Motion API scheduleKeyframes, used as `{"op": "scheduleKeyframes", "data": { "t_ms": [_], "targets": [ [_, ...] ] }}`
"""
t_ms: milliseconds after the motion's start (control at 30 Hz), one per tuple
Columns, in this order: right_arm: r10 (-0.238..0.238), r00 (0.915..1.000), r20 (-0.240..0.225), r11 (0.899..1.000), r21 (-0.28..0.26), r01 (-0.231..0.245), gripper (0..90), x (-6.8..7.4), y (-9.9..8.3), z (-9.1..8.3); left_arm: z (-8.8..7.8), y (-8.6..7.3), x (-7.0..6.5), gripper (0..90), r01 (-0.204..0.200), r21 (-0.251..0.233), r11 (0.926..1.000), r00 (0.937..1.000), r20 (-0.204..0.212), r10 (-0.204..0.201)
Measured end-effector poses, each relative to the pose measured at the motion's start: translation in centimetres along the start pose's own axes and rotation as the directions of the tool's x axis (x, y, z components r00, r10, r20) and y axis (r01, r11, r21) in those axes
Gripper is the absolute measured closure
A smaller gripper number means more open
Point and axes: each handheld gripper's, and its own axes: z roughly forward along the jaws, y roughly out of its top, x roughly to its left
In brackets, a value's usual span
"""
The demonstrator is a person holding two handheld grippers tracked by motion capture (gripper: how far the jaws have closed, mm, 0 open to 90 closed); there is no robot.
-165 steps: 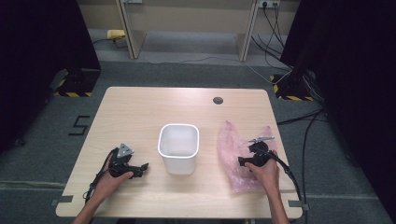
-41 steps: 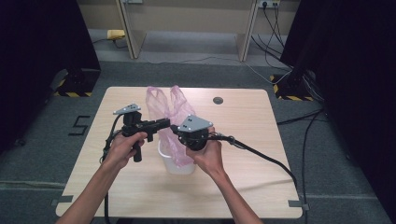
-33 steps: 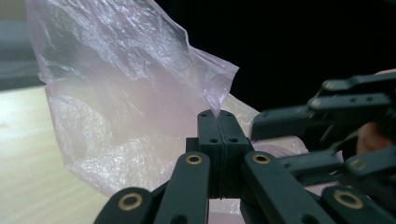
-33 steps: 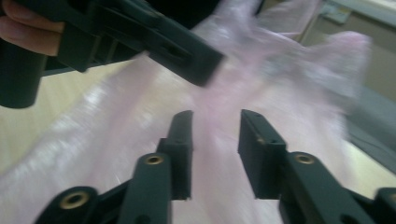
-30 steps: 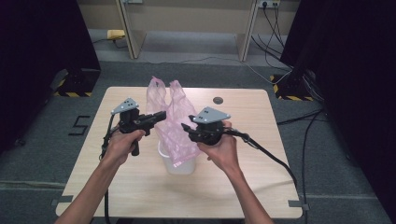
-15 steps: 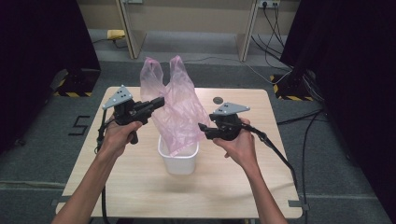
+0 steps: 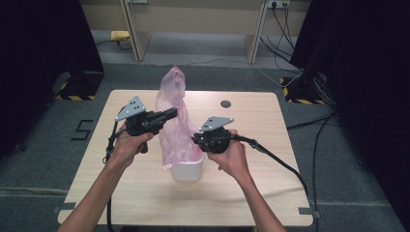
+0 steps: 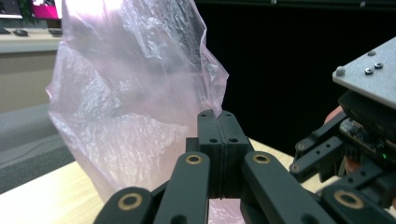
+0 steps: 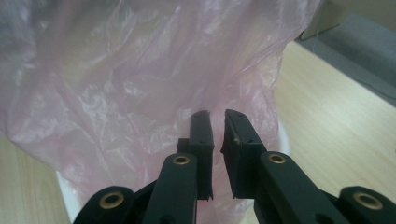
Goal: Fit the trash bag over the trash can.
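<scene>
A thin pink plastic bag (image 7: 172, 92) hangs upright with its bottom end inside a white bin (image 7: 189, 170) at the table's middle. My left gripper (image 7: 172, 113) is shut on the bag's edge at its left side; in the left gripper view the jaws (image 8: 217, 116) meet with pink film (image 8: 130, 93) pinched at their tips. My right gripper (image 7: 195, 139) sits low at the bag's right side, just above the bin rim. Its jaws (image 9: 216, 117) have just been closing and stand a narrow gap apart. The bag (image 9: 116, 79) lies right at their tips, and I see no film pressed between the pads.
The wooden table (image 7: 251, 186) has bare room on both sides of the bin. A dark round hole (image 7: 225, 103) sits near its far edge. Cables trail from both grippers toward the near edge. The bin's white rim (image 9: 281, 140) shows behind the right jaws.
The bag has dropped lower and hangs narrower over the bin. My right gripper moved left and down to the bag's side, its jaws narrowing. The left gripper kept its grip.
</scene>
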Motion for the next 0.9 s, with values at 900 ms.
{"op": "scheduleKeyframes", "data": {
  "t_ms": [900],
  "targets": [
    [0.066,0.9962,-0.057,0.992,-0.108,-0.072,48.9,4.5,2.0,-1.8,1.4,0.0,-0.6,90.0,0.008,0.008,0.9999,0.9999,-0.012,-0.008]
  ]
}}
